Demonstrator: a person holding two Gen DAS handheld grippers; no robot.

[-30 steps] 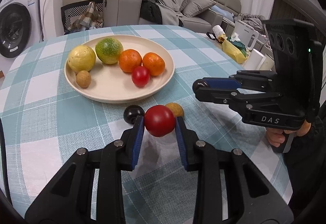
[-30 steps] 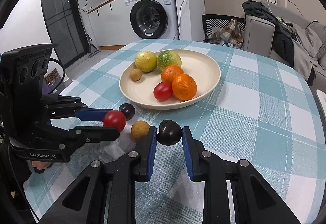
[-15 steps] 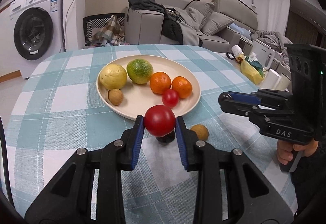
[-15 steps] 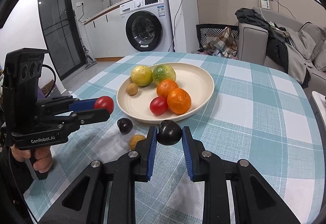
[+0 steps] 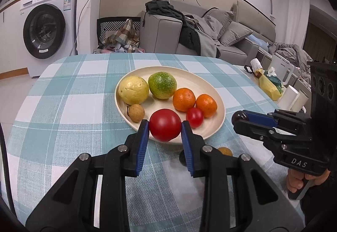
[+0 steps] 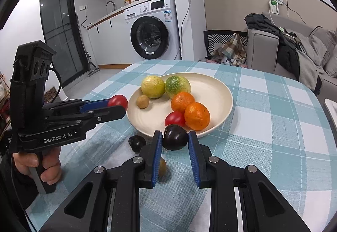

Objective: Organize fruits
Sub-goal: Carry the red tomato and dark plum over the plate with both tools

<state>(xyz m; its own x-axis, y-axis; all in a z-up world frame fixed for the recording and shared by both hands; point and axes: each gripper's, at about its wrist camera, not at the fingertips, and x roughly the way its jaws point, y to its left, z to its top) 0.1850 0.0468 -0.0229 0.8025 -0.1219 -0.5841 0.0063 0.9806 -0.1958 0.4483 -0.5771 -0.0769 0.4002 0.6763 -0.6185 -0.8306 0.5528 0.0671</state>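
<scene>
Fruits sit mostly on the plate — your left gripper clamps a round red tomato at its near rim, your right gripper a dark plum, stem end up-left.

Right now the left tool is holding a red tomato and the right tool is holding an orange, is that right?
Not quite. The left tool does hold the red tomato, but the right tool grips a dark purple fruit, as the right wrist view shows. Both oranges sit on the plate.

A small brown fruit and a dark fruit are being half hidden behind hand-held gripper fingers.
</scene>
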